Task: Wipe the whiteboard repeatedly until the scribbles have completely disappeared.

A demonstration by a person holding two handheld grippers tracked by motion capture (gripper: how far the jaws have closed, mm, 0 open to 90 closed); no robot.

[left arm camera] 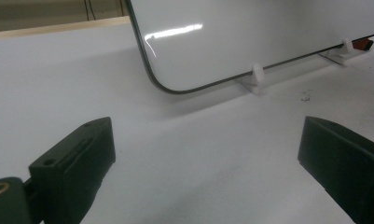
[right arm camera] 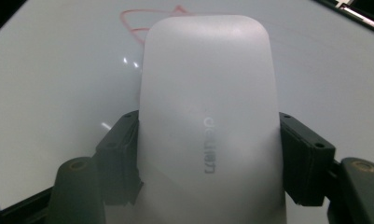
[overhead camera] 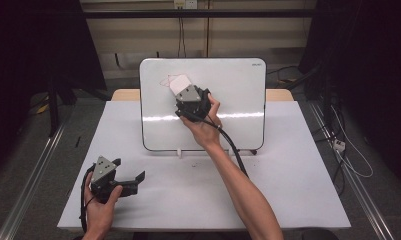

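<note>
Right gripper view: smooth rounded white eraser [right arm camera: 208, 126] on glossy whiteboard [right arm camera: 58, 93].

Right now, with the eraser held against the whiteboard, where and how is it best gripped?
By its two long sides near the rear half, as the right gripper holds it: one of the fingers on each flank, coming from behind along its length. The eraser is a smooth rounded block, so its straight sides give the fingers a firmer hold than its domed back, and its wiping face stays free on the whiteboard.

A white-covered table [overhead camera: 298, 190] is flanked by dark curtains [overhead camera: 373, 75]; cables [overhead camera: 350, 150] are strewn over the grey floor [overhead camera: 23, 165], before a beige wall [overhead camera: 138, 37].
</note>
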